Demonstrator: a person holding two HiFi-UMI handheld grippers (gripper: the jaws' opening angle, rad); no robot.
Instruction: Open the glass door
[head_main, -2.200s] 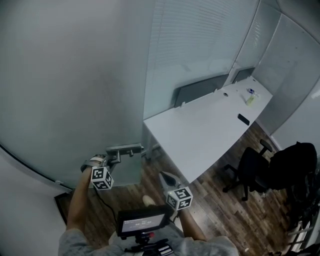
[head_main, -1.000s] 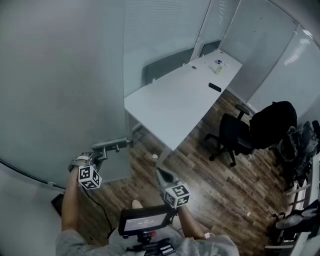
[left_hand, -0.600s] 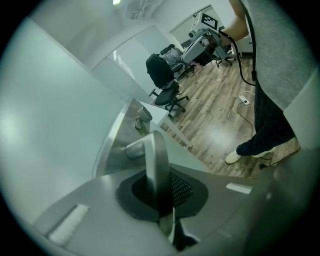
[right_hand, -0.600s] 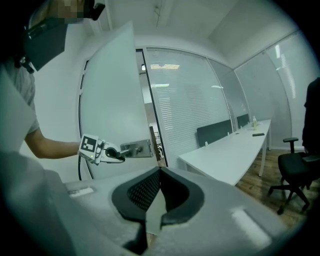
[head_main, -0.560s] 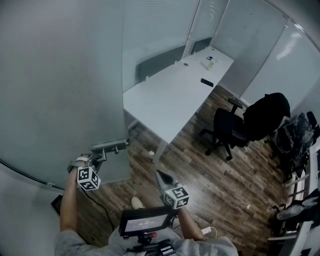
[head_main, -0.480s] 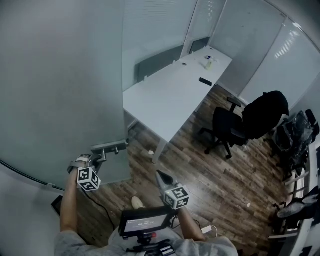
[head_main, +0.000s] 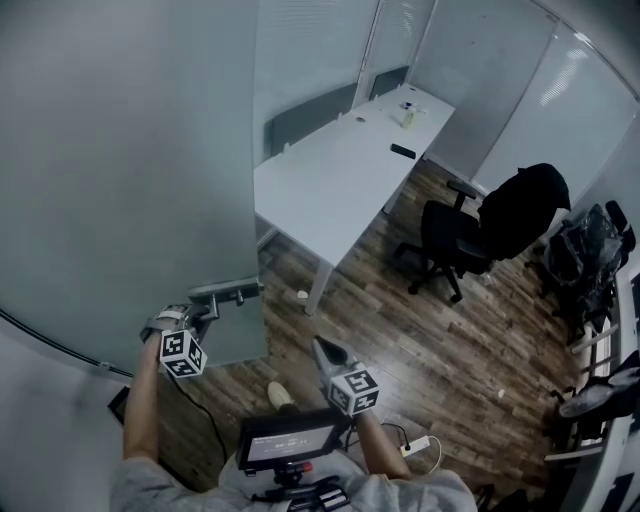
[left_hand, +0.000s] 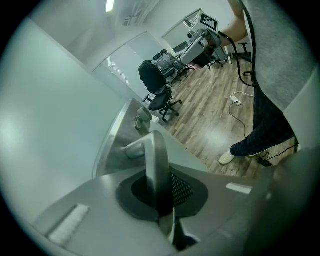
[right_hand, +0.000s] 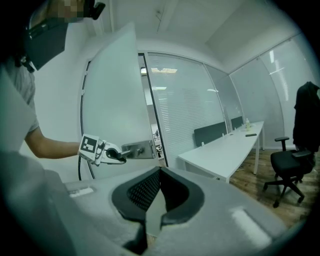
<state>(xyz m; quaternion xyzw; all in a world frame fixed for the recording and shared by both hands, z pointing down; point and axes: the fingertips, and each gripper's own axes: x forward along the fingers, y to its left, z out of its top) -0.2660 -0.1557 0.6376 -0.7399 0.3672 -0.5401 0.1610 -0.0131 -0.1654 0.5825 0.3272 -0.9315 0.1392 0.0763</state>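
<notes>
We see a long white table (head_main: 330, 180) standing on a wood-plank floor (head_main: 400, 340). At the table's far end stands a small bottle (head_main: 406, 118). A flat dark device (head_main: 403, 151) lies by the table's right edge, and a small round item (head_main: 362, 119) lies nearer its left edge. On the floor, a black office chair (head_main: 445, 235) stands just beside the table's right side. A small pale object (head_main: 302, 296) lies by the table's near leg, and a white power strip (head_main: 420, 446) lies well apart from the table.

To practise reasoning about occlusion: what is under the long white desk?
White legs and wooden floor show under the desk; in the head view its top covers the rest.
</notes>
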